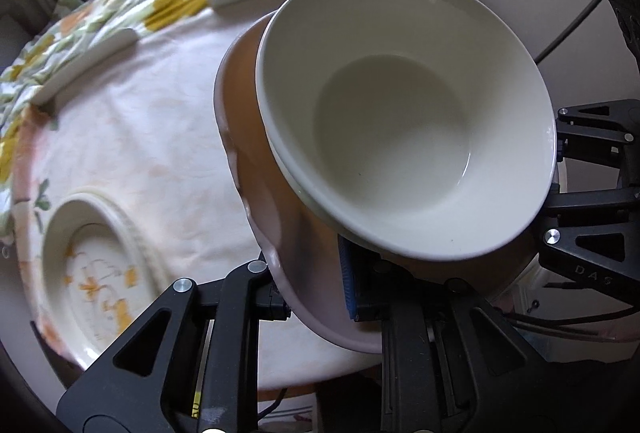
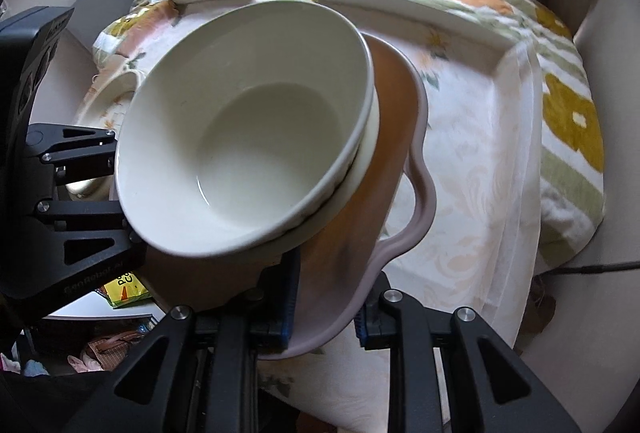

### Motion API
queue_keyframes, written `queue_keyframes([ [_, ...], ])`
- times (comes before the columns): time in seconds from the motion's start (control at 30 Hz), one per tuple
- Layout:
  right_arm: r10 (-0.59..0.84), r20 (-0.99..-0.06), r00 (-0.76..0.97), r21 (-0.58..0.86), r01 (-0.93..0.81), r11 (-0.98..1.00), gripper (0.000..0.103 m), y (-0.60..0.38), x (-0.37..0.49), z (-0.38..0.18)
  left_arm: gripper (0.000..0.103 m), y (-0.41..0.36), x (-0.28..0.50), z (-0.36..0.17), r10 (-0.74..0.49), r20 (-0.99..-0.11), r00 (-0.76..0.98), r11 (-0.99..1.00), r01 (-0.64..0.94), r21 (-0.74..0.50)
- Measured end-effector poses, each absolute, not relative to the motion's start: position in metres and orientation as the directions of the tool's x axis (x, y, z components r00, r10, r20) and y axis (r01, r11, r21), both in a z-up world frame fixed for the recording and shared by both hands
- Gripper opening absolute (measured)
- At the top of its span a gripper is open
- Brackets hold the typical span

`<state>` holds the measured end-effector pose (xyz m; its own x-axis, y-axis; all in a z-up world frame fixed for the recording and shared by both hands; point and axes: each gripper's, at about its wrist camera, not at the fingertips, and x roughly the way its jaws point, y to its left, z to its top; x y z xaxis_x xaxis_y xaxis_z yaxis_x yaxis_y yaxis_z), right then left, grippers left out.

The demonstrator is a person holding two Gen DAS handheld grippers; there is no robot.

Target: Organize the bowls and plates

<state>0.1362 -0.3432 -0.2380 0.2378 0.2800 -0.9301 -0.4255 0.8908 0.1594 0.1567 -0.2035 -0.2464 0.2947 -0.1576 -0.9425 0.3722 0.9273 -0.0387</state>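
Below centre frame, the left gripper (image 1: 316, 289) and right gripper (image 2: 326, 309) each clamp the wavy pink dish (image 1: 256, 169), its base hidden under glossy stacked bowls (image 1: 408, 121).

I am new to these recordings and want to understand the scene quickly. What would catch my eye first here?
A stack of white bowls sitting in a brown plate with a wavy pink rim fills the middle of both views. The left gripper and the right gripper each clamp that rim, on opposite sides. Below lies a floral tablecloth, with a patterned plate at lower left in the left wrist view.
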Motion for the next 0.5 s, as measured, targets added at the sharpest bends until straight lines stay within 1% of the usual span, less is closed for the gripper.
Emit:
queue_keyframes([
  [0.27, 0.286, -0.918, 0.275, 0.131, -0.470, 0.873, 0.021, -0.267, 0.138, -0.202, 0.016, -0.120, 0.153, -0.209, -0.152, -0.926, 0.347, 0.940, 0.341, -0.026],
  [0.5, 0.297, -0.918, 0.261, 0.149, -0.468, 0.871, 0.021, -0.182, 0.131, -0.198, 0.016, -0.031, 0.146, -0.206, -0.132, -0.936, 0.327, 0.937, 0.350, -0.009],
])
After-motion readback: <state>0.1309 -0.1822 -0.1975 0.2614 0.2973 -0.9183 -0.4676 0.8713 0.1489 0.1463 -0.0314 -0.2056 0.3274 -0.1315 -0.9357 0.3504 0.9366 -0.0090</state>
